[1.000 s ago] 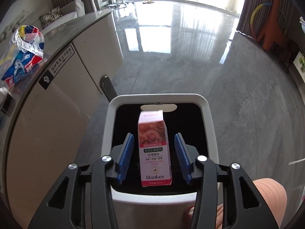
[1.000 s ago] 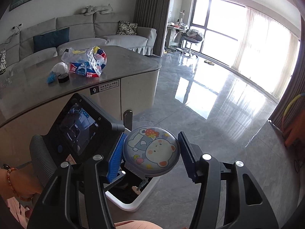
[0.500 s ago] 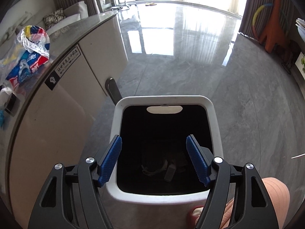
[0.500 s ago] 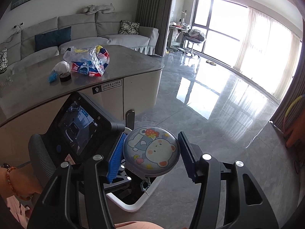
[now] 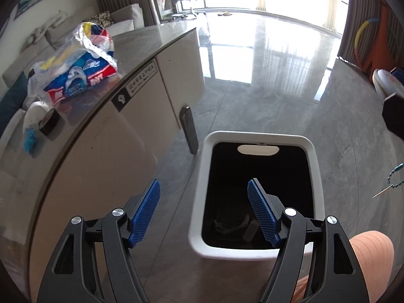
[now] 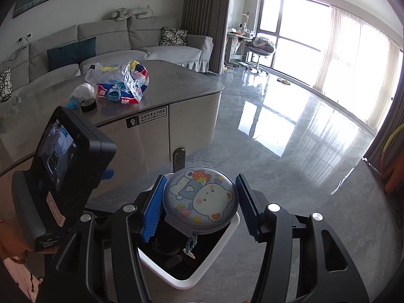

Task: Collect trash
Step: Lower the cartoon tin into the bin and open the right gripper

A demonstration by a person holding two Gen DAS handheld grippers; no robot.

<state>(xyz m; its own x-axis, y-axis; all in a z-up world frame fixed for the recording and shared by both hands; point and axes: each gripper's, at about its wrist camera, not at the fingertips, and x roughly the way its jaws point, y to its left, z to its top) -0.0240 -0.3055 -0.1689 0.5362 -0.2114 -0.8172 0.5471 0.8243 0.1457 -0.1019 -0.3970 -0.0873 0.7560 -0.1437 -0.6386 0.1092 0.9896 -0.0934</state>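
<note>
Flanking bin (image 5: 257, 136): counter (image 5: 151, 40), cabinet handle (image 5: 189, 128).

Lower centre: right gripper (image 6: 202, 199) clamped on round cartoon-bear case (image 6: 200, 200) above white bin (image 6: 192, 281); upper left, plastic bag (image 6: 121, 83) on desk (image 6: 176, 85).

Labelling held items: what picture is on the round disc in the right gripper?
Round flat disc: pale blue-grey with a cartoon white bear, a blue character and a strawberry. Clearest in the right wrist view.

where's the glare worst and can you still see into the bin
Left wrist view: window glare washes out the floor; the bin interior is near black, contents barely readable. Right wrist view: windows blown out, edges bowed by the fisheye.
</note>
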